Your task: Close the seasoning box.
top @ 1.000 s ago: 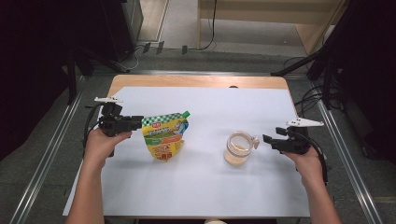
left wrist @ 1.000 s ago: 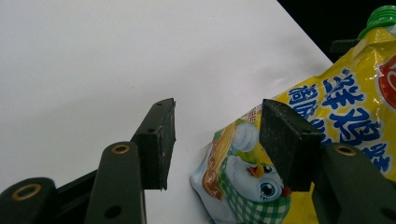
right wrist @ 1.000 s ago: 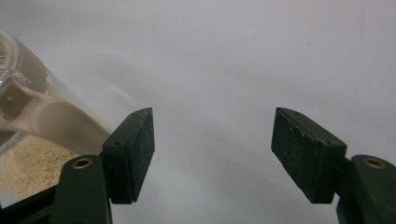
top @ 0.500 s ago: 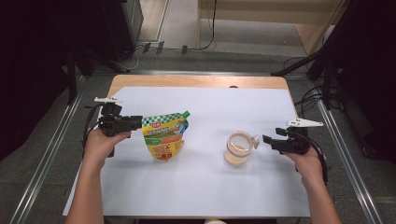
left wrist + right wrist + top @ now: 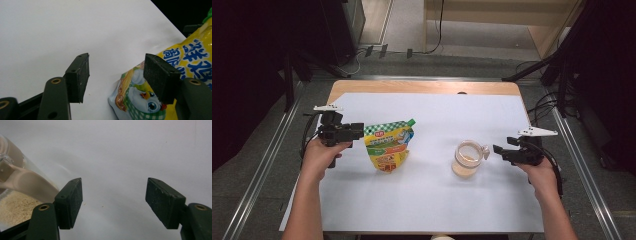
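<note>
Your left gripper [image 5: 358, 131] has just been opening beside the pouch [image 5: 388, 145], holding nothing. Your right gripper [image 5: 497, 150] is open too, beside the jar [image 5: 467, 159] of crumbs. Lots of white table [image 5: 437, 210] sits near you.

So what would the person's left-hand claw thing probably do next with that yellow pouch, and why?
Probably ease back from the yellow pouch. The left gripper has just been opening, and its pads now stand apart with only the pouch's edge near one pad, nothing pressed. The pouch stands on the white sheet on its own. The right gripper waits open beside the jar.
</note>
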A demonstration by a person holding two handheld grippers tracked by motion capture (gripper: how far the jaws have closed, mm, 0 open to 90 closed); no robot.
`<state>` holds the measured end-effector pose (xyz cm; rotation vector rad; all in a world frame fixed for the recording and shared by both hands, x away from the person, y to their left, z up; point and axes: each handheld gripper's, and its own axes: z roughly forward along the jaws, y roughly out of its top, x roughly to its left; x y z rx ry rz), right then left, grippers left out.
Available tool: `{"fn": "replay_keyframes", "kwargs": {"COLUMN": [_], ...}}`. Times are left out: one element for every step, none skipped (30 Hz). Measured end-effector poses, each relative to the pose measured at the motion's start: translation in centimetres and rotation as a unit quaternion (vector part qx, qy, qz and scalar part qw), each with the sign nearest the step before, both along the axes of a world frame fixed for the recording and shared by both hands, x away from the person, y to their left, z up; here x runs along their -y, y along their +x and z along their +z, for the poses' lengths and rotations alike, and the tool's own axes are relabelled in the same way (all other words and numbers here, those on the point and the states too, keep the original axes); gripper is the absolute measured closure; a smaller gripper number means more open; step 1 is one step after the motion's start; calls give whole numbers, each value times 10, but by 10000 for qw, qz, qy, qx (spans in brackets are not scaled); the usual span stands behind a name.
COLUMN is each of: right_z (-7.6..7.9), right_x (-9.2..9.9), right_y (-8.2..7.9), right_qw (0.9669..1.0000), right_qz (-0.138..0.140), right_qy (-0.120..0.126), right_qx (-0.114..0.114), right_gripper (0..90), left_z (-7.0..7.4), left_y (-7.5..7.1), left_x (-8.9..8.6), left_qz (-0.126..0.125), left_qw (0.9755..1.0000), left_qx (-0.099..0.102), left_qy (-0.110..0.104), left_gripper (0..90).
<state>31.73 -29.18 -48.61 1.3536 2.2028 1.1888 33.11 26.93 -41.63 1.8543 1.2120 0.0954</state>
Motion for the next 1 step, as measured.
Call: {"fn": "replay_keyframes", "kwargs": {"right_z": [0], "right_x": [0], "right_y": [0], "right_qw": [10000], "right_qz": [0], "right_qy": [2], "right_qx": [4], "right_gripper": [308], "left_z": [-1], "left_y": [1], "left_x": [0], "left_qz": [88], "left_qw": [9999], "left_qx": [21], "left_qy": [52], "left_gripper": [339]}}
